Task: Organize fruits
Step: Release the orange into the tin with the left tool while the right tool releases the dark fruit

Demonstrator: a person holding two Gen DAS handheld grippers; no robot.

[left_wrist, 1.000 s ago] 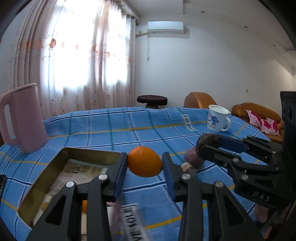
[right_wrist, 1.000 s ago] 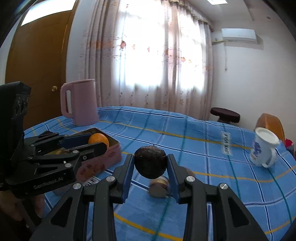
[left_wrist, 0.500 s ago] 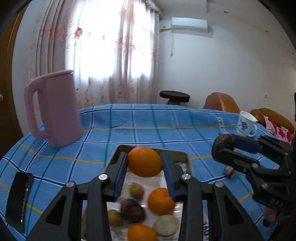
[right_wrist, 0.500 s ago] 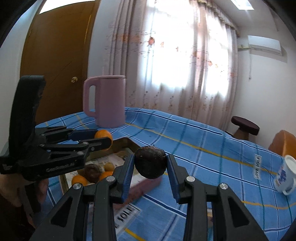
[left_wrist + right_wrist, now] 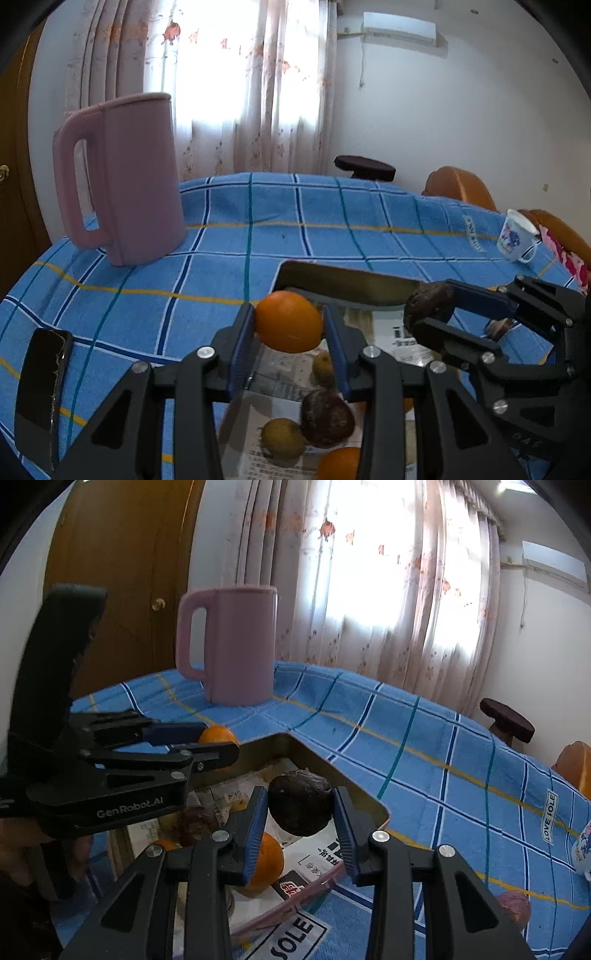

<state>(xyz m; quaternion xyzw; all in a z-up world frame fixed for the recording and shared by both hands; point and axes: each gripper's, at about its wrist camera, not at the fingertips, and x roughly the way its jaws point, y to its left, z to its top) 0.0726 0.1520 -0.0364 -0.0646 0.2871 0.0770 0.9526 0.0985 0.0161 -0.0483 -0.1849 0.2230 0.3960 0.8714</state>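
My left gripper [image 5: 289, 325] is shut on an orange [image 5: 289, 320] and holds it over the near-left part of a metal tin [image 5: 347, 284]. My right gripper [image 5: 300, 808] is shut on a dark passion fruit [image 5: 300, 802] and holds it above the same tin [image 5: 328, 766]. The tin is lined with newspaper and holds several fruits: oranges [image 5: 267, 860], a dark passion fruit [image 5: 327, 417] and small green-brown fruits [image 5: 282, 437]. In the left wrist view the right gripper [image 5: 428, 314] shows at the right with its fruit. In the right wrist view the left gripper [image 5: 218, 744] shows at the left.
A tall pink jug [image 5: 122, 177] stands at the far left of the blue checked tablecloth [image 5: 295, 229]. A black phone [image 5: 42, 376] lies at the near left. A white flowered mug [image 5: 517, 236] stands at the far right. A purple-brown fruit [image 5: 513, 906] lies on the cloth right of the tin.
Both grippers have moved left with their fruits, from over the bare cloth to over the tin. The jug and tin have come nearer in both views.
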